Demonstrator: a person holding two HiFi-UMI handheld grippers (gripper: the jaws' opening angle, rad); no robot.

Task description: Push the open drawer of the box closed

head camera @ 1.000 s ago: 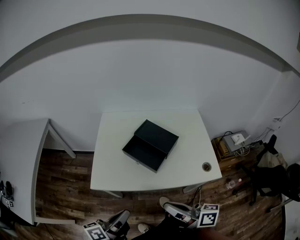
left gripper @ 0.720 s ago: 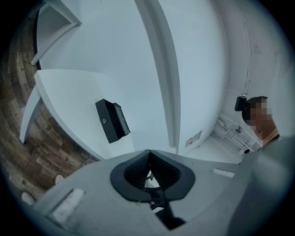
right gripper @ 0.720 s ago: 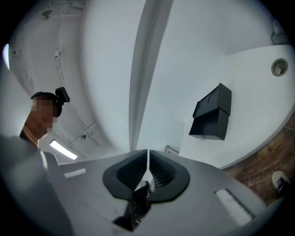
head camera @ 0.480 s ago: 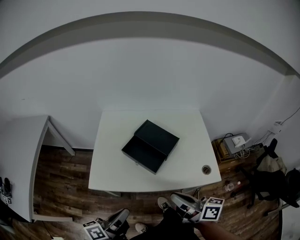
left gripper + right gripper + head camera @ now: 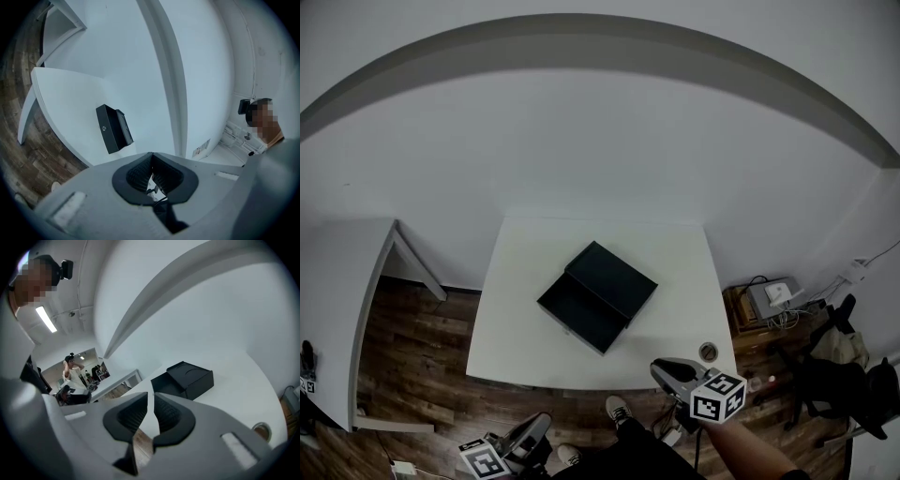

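A black box [image 5: 617,278] lies at an angle in the middle of the white table [image 5: 675,253], its drawer [image 5: 579,314] pulled out toward the front left. The box also shows in the left gripper view [image 5: 114,127] and the right gripper view [image 5: 191,377], far from both grippers. My left gripper [image 5: 538,427] hangs low below the table's front edge, and its jaws [image 5: 151,158] are shut on nothing. My right gripper [image 5: 662,368] hovers at the table's front right edge. Its jaws [image 5: 151,398] are opening, with nothing between them.
A small round ring-like object [image 5: 709,352] sits on the table's front right corner, close to my right gripper. A second white table [image 5: 342,309] stands to the left. A low stand with devices and cables [image 5: 769,295] and a dark chair [image 5: 848,370] are on the right.
My right gripper has risen from below the table's front edge up to its front right corner, and its jaws have parted. The left gripper has hardly moved.
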